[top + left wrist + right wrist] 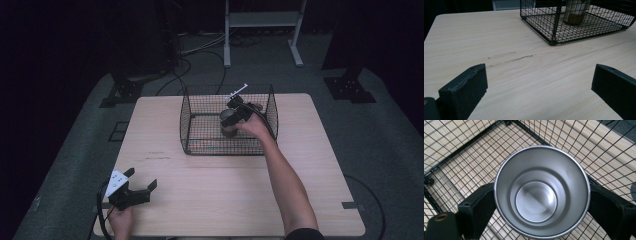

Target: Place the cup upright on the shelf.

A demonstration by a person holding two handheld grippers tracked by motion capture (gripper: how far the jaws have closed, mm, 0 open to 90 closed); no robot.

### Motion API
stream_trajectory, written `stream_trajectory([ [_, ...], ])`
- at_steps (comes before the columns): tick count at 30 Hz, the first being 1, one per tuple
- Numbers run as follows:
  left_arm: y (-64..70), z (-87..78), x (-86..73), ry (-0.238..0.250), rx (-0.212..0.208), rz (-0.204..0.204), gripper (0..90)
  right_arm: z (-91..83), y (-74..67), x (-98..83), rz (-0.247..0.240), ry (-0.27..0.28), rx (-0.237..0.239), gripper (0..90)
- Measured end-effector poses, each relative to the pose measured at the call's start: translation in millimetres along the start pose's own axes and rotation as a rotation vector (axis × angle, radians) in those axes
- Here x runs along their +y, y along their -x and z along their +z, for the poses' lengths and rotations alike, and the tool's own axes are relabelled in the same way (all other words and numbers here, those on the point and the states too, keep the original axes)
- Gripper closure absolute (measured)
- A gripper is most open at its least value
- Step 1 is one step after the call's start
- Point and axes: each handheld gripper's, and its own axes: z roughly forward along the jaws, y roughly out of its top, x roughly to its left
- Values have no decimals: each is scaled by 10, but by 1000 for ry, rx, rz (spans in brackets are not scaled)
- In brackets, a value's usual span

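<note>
Counter (210, 200) carries a wire basket (200, 145) w/ a steel cup (541, 192) upright inside, right gripper (239, 113) fingers clamped on its sides just under the rim. Looks like the cup's mid-transfer at the basket; next move needs a straight vertical path clear of the mesh walls. Left gripper (141, 191) rests near the front edge, fingers spread, nothing held.

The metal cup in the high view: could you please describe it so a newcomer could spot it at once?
On the wooden table stands a black wire basket. Inside it, the right gripper clasps the metal cup. It is the basket's sole item: a shiny steel interior, open and empty.
</note>
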Motion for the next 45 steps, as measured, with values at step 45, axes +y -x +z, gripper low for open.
stream_trajectory([
  [45, 8, 0, -2, -7, 2, 13, 0, -920, -156, -296, -13, 189, 86, 117],
])
